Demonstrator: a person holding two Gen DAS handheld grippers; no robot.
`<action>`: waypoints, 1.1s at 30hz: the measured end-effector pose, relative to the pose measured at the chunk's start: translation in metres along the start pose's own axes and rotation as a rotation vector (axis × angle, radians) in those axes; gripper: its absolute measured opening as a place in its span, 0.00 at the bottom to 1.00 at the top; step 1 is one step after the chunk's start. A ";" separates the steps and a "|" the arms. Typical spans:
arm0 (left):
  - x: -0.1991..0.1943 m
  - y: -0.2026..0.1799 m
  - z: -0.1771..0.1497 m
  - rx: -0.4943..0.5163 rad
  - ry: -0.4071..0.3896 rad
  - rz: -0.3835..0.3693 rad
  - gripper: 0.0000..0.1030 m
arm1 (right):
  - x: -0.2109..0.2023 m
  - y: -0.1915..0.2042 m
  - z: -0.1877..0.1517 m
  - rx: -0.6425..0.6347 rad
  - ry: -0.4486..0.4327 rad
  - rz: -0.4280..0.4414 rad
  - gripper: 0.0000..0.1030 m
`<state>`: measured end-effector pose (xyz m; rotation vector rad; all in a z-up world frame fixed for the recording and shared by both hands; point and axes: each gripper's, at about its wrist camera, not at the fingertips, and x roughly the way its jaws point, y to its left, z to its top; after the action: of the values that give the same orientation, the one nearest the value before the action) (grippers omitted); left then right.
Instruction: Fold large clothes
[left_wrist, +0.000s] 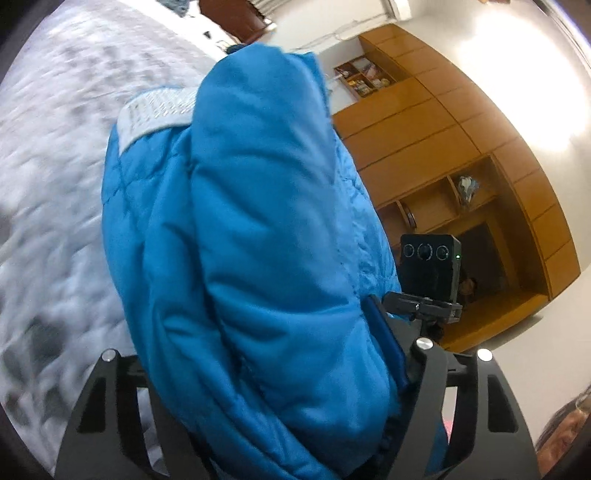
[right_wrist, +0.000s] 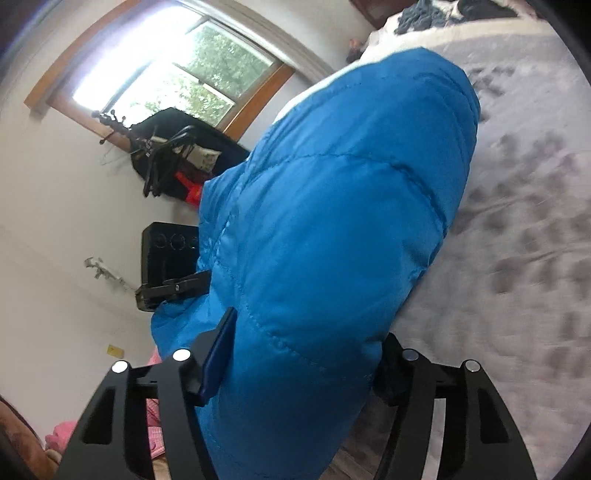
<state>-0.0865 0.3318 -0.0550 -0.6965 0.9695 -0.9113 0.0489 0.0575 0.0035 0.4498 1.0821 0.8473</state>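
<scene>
A bright blue padded jacket fills the middle of the left wrist view, bunched thick, with a white mesh lining patch at its upper left. My left gripper is shut on a fold of it; only its blue right pad shows, the other is buried in fabric. In the right wrist view the same jacket hangs over the bed, and my right gripper is shut on its quilted edge, the blue left pad pressed against the cloth.
A bed with a grey-and-white patterned cover lies under the jacket. Wooden wall cupboards stand on one side, a window and a dark bag on a stand on the other. Pink cloth lies low.
</scene>
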 end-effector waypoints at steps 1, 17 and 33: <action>0.014 -0.009 0.008 0.009 0.008 -0.008 0.70 | -0.009 -0.001 0.002 0.000 -0.008 -0.016 0.62; 0.149 -0.028 0.074 0.177 0.086 0.096 0.73 | -0.078 -0.114 0.036 0.120 0.007 -0.194 0.64; 0.116 -0.062 0.047 0.219 0.036 0.319 0.81 | -0.072 -0.050 0.027 0.035 0.001 -0.545 0.91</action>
<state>-0.0333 0.2055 -0.0289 -0.3284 0.9629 -0.7352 0.0773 -0.0277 0.0225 0.1660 1.1470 0.3469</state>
